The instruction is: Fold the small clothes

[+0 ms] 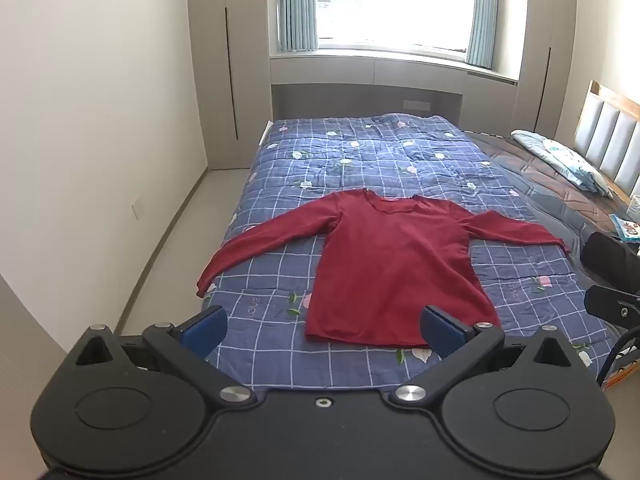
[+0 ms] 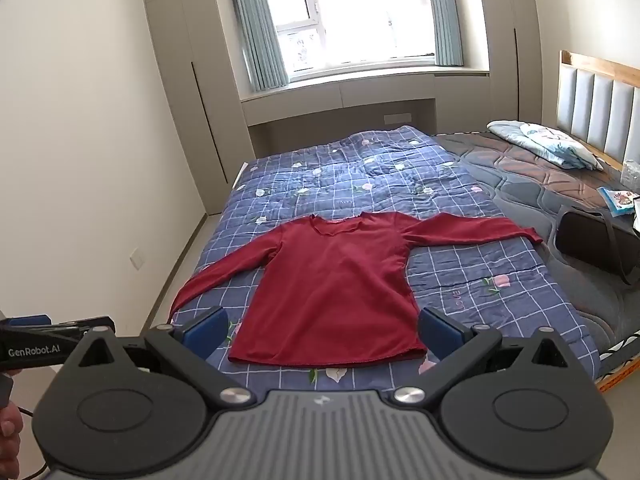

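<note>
Both claws gape wide with nothing between their blue pads: left claw (image 1: 323, 330) and right claw (image 2: 323, 330) hover over the near hem of a red long-sleeved top (image 1: 390, 264). It lies flat, sleeves spread, on the bed's blue checked quilt (image 1: 360, 160), which bears "LOVE" patches. White "GenRobot.AI" lettering marks the left claw's side in the right wrist view.

Bright daylight throughout, pouring in from the wide white-framed window (image 1: 400, 0) (image 2: 352, 12) beyond the bed's far end. Blown out to pure white across the panes, no detail outside. Soft, even illumination on the blue checked floral quilt (image 1: 360, 152) (image 2: 360, 168) below that window; only faint shadows. Sharp focus, no motion blur. Strong fisheye bending near the window's flanking walls, dark vignetted corners above it.
</note>
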A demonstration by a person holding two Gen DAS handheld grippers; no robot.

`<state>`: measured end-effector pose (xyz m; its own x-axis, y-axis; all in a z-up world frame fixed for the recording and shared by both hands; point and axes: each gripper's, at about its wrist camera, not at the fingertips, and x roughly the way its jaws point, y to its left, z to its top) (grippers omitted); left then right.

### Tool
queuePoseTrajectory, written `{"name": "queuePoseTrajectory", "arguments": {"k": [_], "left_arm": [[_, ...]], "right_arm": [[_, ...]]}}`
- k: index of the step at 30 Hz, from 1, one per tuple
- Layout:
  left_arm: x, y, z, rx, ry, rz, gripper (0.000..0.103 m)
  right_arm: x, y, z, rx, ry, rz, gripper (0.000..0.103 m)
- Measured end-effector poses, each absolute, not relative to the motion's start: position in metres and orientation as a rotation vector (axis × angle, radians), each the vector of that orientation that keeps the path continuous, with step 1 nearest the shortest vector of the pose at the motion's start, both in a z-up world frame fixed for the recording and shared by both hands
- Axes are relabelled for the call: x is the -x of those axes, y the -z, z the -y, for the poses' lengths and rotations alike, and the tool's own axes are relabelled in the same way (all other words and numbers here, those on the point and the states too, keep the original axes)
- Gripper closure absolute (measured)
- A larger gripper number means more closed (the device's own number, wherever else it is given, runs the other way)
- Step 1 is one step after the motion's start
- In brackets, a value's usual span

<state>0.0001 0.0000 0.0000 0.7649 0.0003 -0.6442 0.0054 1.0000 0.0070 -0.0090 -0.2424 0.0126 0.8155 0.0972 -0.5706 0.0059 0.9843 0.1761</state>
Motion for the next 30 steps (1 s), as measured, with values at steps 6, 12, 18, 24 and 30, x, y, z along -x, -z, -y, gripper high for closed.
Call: {"name": "queuePoseTrajectory", "arguments": {"k": [6, 12, 18, 24, 30], "left_arm": [[-0.001, 0.000, -0.001, -0.013, -0.005, -0.701, 0.001], [0.000, 0.000, 0.000, -0.015, -0.003, -0.696, 0.001], [0.000, 0.000, 0.000, -0.017, -0.001, -0.694, 0.001], [0.000, 0.000, 0.000, -0.017, -0.001, -0.693, 0.001], [0.000, 0.000, 0.003, -0.016, 0.000, -0.694, 0.001]], "right_arm": [[0.010, -0.015, 0.242, -0.178, -0.051, -0.618, 0.000], [0.015, -0.017, 0.240, -0.177, -0.055, -0.612, 0.000], [0.011, -0.015, 0.244, -0.184, -0.050, -0.621, 0.000], [0.012, -0.015, 0.245, -0.185, -0.050, -0.622, 0.000], [0.012, -0.011, 0.246, -0.185, -0.051, -0.623, 0.000]]}}
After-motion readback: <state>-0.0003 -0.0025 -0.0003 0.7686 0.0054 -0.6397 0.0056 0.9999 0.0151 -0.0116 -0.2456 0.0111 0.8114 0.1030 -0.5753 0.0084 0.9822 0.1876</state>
